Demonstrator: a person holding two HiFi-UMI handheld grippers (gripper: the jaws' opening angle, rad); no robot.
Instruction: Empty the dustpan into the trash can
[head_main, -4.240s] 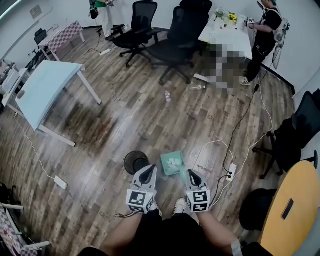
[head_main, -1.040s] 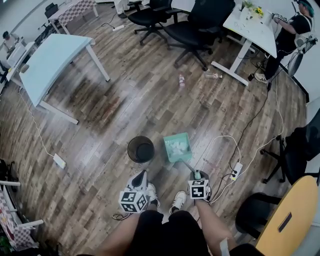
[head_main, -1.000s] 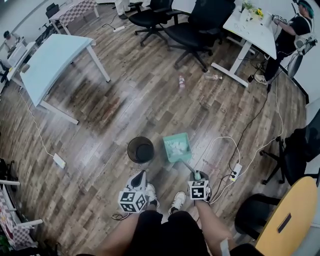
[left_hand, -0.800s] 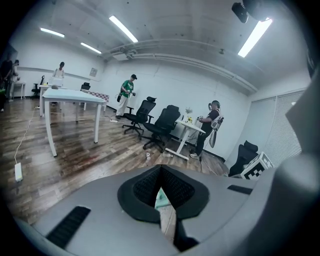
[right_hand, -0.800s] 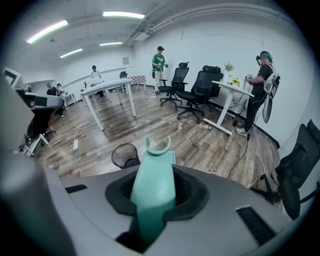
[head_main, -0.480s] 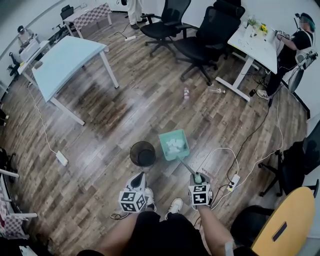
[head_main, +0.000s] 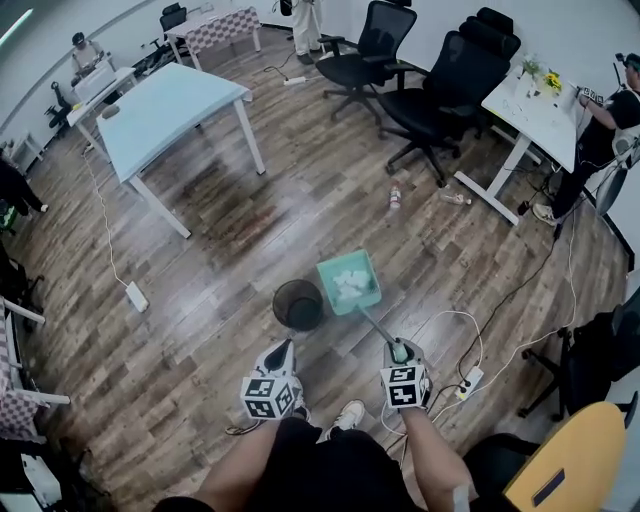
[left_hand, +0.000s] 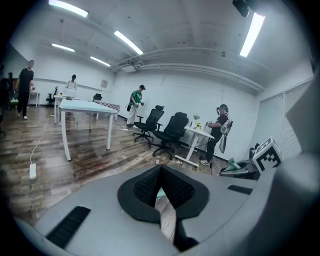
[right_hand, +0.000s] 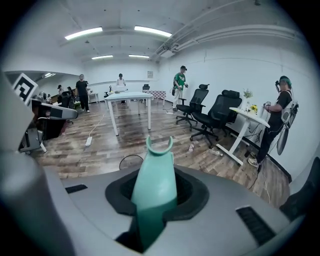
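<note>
Teal plastic fills the right claw (right_hand: 156, 194): its jaws are clenched on the rounded end of a handle (right_hand: 154, 172), which pokes forward between the pads and ends in a small forked tip. In the head view that handle runs up and leftward from the claw to the dustpan (head_main: 362, 296), a square teal tray with white scraps (head_main: 349, 281) lying in it. The tray sits just beside the trash can (head_main: 299, 305), on its right in the picture. Their rims are close, perhaps touching, and whether the tray is clear of the floor is hard to judge from above. The trash can is round, dark and upright on the wooden floor (head_main: 200, 330). The left claw (head_main: 285, 348) is clenched on nothing, its pads meeting at the tips, and hangs just below the can in the picture, apart from it. A white power strip (head_main: 468, 383) with its cable lies near the right claw. Farther out are a small bottle (head_main: 395, 195) on the boards, black office chairs (head_main: 440, 95) and a pale blue tabletop (head_main: 170, 105) on white legs.
</note>
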